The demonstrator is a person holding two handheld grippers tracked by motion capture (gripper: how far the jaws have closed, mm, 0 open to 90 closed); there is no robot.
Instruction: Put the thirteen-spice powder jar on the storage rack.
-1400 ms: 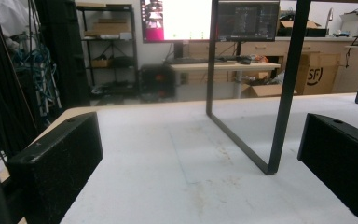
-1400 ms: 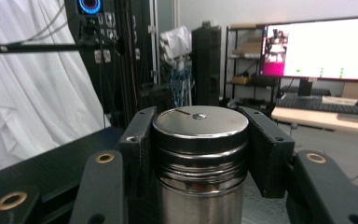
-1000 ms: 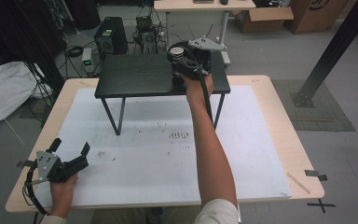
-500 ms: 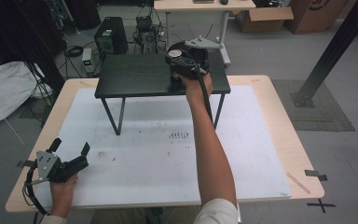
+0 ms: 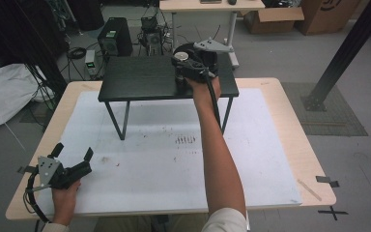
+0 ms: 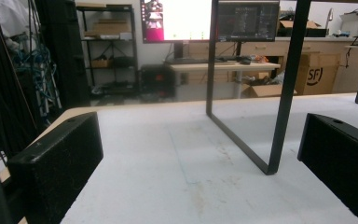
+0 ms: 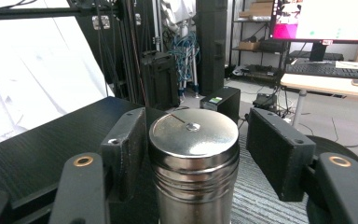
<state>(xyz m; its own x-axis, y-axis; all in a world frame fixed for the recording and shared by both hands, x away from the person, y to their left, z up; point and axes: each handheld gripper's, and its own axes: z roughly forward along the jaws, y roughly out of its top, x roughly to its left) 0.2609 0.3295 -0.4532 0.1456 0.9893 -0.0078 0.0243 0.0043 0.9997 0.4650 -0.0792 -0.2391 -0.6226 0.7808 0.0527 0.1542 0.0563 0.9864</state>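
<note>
High view, right gripper over the black raised shelf, left gripper low on the white mat, jaws apart, left gripper view, 2 jaws spread around bare mat, right gripper view, steel canister standing between 2 parted jaws, left jaw touching it, right jaw apart.

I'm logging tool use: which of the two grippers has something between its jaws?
The right gripper, up on the black shelf: a steel canister stands between its open jaws. The left gripper, low on the white mat, has nothing between its jaws.
</note>
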